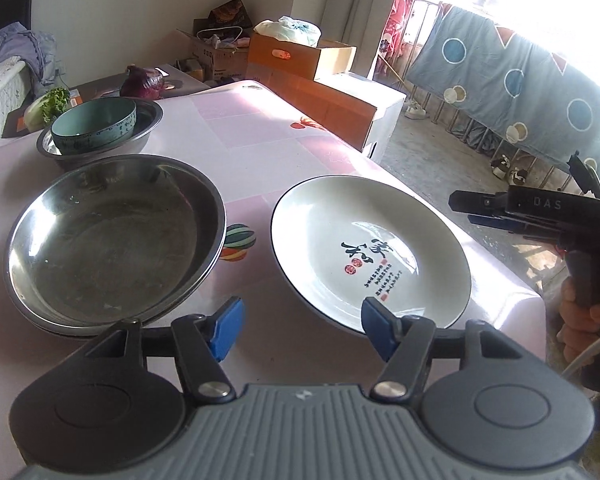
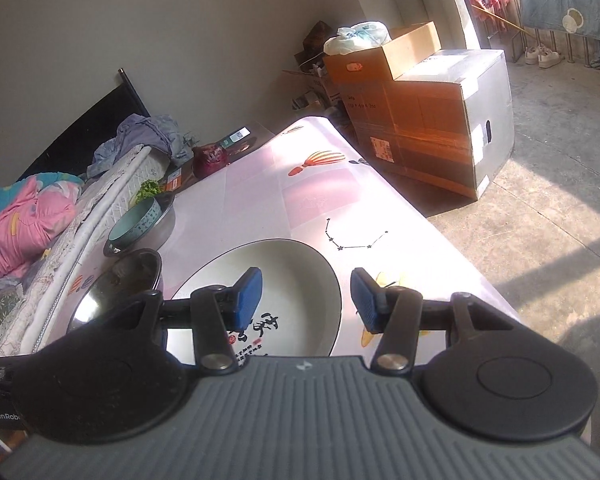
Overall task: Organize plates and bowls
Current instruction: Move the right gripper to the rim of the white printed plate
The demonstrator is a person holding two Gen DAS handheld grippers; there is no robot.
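The left tongs (image 1: 302, 330) are being held spread, nothing pinched, just above the desk (image 1: 260, 148) between the steel plates (image 1: 112, 240) and the white plate (image 1: 370, 252). The right tongs (image 2: 306, 300) are being held parted too, empty, over the white plate's rim. A green bowl (image 1: 94, 126) is being carried in a steel basin (image 1: 148, 120) behind.

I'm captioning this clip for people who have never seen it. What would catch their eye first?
Probably the white plate with black calligraphy and red seals, lying at the near right of the pink tablecloth. Left of it sit wide steel dishes, with a teal bowl nested in a steel basin behind. The open left gripper hangs empty over the near edge.
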